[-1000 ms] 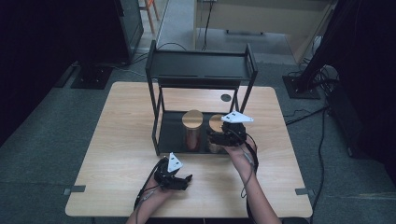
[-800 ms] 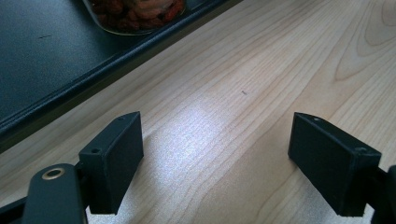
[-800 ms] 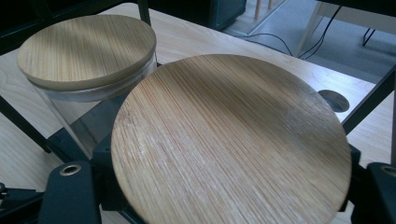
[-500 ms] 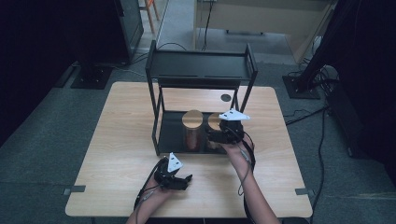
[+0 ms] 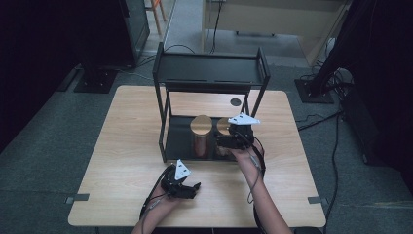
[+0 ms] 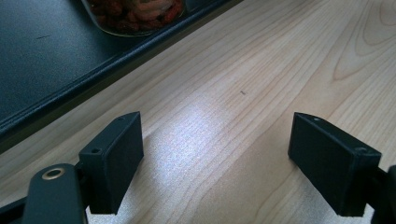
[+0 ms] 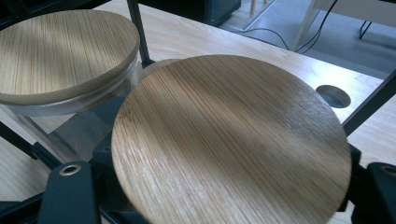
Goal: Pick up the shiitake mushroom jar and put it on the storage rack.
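The desk (image 5: 122,161) is a rectangle of pale wood with fine straight grain and a round cable hole (image 5: 235,102) just behind the rack. The rack (image 5: 210,73) on it is a black metal frame with thin legs, a flat upper shelf with a raised rim and a matte black bottom tray. Two glass jars with round bamboo lids stand side by side on that bottom tray. The left jar (image 5: 200,136) holds reddish-brown pieces. The right jar (image 7: 233,140) sits at the tray's right end, its lid smooth and striped with grain. The right claw (image 5: 233,141), black under a grey three-cornered plate, reaches into the rack from the front and is pinching the right jar below its lid. The left claw (image 6: 215,158) rests on the desk in front of the rack's left corner, its blocky black jaws spread wide over bare wood.
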### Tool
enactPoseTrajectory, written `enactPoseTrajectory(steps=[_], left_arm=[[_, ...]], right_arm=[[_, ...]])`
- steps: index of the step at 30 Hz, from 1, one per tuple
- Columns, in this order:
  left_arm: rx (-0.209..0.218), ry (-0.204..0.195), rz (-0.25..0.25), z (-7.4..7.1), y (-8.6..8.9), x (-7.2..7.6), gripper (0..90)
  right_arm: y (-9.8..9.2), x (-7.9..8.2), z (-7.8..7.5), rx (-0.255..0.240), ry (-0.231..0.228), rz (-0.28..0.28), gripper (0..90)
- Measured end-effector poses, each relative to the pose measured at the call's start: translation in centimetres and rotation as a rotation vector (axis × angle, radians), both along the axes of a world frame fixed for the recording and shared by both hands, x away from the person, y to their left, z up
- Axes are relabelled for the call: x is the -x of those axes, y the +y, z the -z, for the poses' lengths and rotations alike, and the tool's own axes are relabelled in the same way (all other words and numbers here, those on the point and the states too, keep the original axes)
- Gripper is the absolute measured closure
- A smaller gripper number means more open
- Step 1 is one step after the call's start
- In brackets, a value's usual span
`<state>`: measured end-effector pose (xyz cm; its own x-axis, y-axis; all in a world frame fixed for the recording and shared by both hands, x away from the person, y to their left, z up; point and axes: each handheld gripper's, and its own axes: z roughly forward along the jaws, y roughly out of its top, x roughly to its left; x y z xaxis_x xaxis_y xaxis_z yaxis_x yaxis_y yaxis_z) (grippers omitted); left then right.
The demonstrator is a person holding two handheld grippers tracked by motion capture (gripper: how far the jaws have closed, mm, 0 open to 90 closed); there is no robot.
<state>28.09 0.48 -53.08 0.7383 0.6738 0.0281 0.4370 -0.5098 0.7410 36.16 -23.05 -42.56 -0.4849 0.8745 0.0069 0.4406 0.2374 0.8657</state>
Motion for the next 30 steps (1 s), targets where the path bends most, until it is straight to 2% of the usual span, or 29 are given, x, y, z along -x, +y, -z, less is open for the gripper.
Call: enactPoseTrajectory(steps=[3,7,11,18,30], left_arm=[[0.000,0.000,0.000,0.0,0.0,0.0,18.3],[0.001,-0.001,0.000,0.0,0.0,0.0,18.3],[0.002,-0.001,-0.001,0.0,0.0,0.0,18.3],[0.002,0.000,-0.001,0.0,0.0,0.0,18.3],[0.005,0.001,-0.002,0.0,0.0,0.0,18.3]], right_arm=[[0.0,0.0,0.0,0.000,-0.004,-0.003,24.3],[-0.3,0.3,-0.4,-0.024,-0.039,0.005,20.9],[-0.4,0.3,-0.6,-0.019,-0.041,0.001,20.9],[-0.6,0.7,-0.5,-0.043,-0.056,-0.003,20.3],[-1.0,1.4,-0.5,-0.065,-0.055,-0.013,20.3]])
